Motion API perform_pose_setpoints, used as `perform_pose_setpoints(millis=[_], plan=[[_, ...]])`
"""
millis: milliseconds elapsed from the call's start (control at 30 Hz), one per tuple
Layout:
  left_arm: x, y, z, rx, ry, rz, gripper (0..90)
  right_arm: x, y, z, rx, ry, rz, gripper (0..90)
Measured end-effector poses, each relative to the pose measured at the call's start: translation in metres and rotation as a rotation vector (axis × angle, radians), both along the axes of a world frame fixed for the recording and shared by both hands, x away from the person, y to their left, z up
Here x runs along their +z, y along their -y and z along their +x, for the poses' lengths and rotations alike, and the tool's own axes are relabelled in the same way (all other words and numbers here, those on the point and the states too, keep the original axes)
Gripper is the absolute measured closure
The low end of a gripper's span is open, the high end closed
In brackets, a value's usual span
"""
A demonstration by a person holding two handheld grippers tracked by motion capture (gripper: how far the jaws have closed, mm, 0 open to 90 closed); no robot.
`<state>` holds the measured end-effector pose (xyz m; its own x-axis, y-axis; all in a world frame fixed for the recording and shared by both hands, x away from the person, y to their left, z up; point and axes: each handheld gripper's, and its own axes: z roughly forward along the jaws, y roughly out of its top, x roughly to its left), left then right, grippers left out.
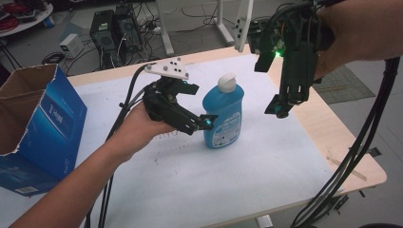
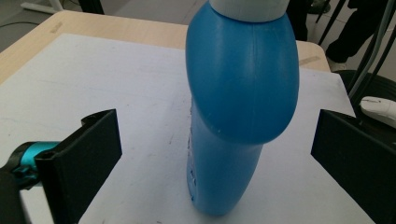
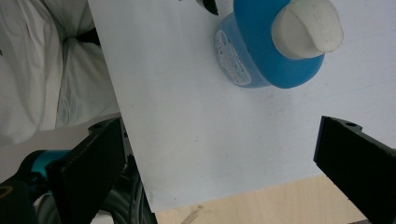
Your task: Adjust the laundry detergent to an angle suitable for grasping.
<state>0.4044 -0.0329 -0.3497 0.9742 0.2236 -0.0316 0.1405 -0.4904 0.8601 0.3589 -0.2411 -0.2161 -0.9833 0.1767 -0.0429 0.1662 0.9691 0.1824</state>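
A blue plastic bottle (image 1: 223, 116) with a white cap (image 1: 227, 82) stands upright on the white mat (image 1: 199, 175). My left gripper (image 1: 202, 107) is open right beside the bottle, its jaws standing wide on either side of the blue bottle (image 2: 238, 116) without touching it. My right gripper (image 1: 280, 107) hangs in the air to the right of the bottle, pointing down, open and empty. From above, the right gripper view looks down on the bottle (image 3: 261, 51) and its cap (image 3: 306, 28), which lie beyond the jaws.
An open blue cardboard box (image 1: 35, 128) stands at the mat's left edge. The wooden table edge (image 1: 332, 137) runs along the right. Cables (image 1: 361, 161) trail from both grippers. Computer cases (image 1: 114, 33) sit on the floor behind.
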Motion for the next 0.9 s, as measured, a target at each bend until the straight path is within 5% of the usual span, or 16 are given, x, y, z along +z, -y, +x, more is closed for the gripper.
perform_pose_setpoints(millis=[600,900], plan=[[-0.014,0.028,0.0,-0.014,-0.009,0.036,1.9,-0.002,0.005,0.003,-0.002,-0.004,0.008,1.9],[-0.018,0.033,0.001,-0.012,-0.005,0.034,9.3,-0.002,0.006,0.003,-0.009,-0.004,0.006,1.9]])
